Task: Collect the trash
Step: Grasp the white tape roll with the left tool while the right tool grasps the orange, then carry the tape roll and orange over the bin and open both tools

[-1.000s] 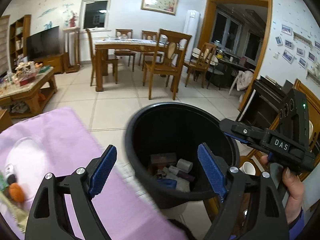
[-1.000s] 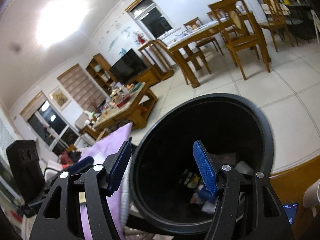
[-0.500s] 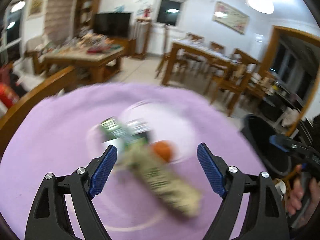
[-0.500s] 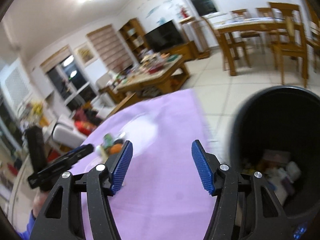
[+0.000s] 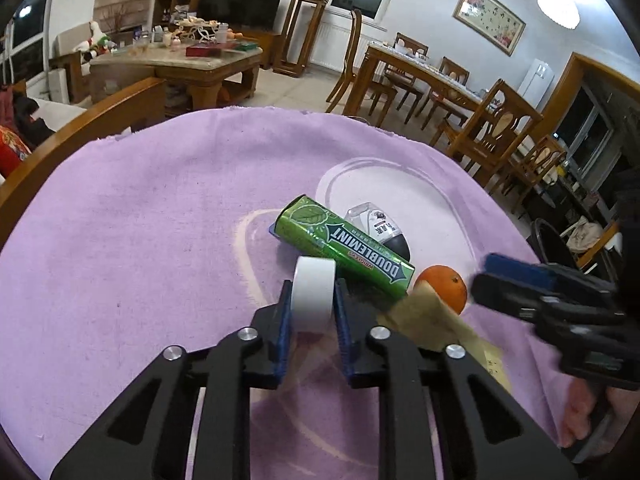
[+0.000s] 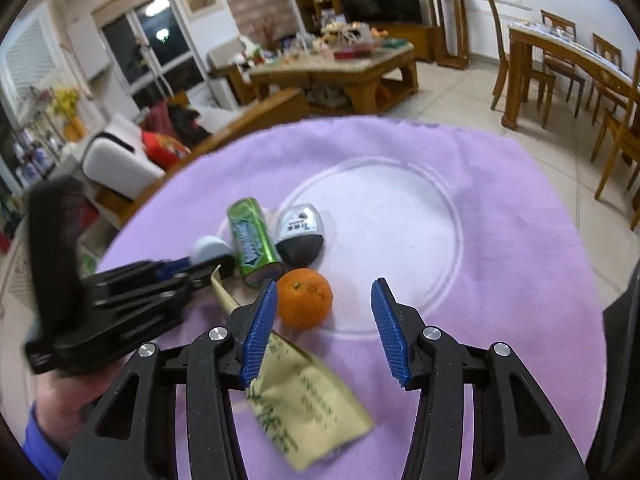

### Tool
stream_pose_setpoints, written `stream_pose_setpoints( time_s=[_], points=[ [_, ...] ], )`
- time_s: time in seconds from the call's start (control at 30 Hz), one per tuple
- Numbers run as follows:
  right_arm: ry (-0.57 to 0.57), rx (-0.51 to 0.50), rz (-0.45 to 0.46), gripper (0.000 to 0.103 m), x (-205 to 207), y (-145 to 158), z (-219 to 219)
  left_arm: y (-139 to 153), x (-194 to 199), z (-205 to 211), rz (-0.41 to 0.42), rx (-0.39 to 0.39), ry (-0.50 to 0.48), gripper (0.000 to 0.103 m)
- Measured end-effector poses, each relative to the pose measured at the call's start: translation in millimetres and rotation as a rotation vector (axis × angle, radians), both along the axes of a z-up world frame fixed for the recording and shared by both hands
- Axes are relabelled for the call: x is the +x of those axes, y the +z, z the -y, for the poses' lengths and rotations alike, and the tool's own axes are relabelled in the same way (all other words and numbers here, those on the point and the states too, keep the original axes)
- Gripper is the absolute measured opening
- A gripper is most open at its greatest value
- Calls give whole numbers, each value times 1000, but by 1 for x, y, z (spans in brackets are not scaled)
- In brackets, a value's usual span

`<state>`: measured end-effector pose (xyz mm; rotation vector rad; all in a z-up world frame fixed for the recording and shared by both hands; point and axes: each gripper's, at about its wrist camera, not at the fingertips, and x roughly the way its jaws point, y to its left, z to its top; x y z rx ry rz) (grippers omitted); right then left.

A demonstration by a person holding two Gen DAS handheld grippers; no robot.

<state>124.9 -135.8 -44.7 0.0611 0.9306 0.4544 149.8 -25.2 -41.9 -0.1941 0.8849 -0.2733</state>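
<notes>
On the purple cloth [image 5: 160, 240] lies a small heap of items. A white tape roll [image 5: 313, 300] stands on edge, and my left gripper [image 5: 313, 284] is closing on it, pads against both flat sides. Behind the roll are a green Doublemint pack [image 5: 344, 248], a black-and-white bottle [image 5: 380, 232], an orange [image 5: 442, 286] and a tan paper packet [image 5: 436, 324]. My right gripper [image 6: 324, 283] hovers over the orange [image 6: 305, 298], its jaws closing. The orange sits between them next to the left pad [image 6: 260, 320], and the right pad is well clear of it. The packet [image 6: 308, 404] lies under that gripper.
A clear round plate outline [image 6: 440, 200] marks the cloth to the right of the heap. A black bin rim [image 5: 538, 240] shows past the table's right edge. A wooden armrest [image 5: 80, 128] runs along the far left, with chairs and a coffee table beyond.
Both grippers swung from above the black bin to above the purple cloth. The left jaws went from wide open to shut on the white roll. The right jaws narrowed.
</notes>
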Motion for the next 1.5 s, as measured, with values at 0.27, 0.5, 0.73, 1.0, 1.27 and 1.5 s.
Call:
stream_pose_setpoints(
  time_s=[0.27,0.5,0.73,1.0,1.27,1.5],
  points=[
    [50,19,-25,49,7,-18,-16,0,-11,-12,17,-25,22,17],
    [110,16,-26,33,2,-29,-30,4,-11,-16,40,-37,48,17],
    [52,114,26,32,-10,-14,-3,11,-14,-20,95,-57,54,17],
    [-48,214,141,32,-57,27,53,29,-23,-14,208,-108,16,17],
    [-90,244,239,32,-109,65,103,41,-36,2,234,-106,-33,17],
    [-174,271,298,32,-142,79,167,64,-59,26,291,-116,-77,17]
  ],
)
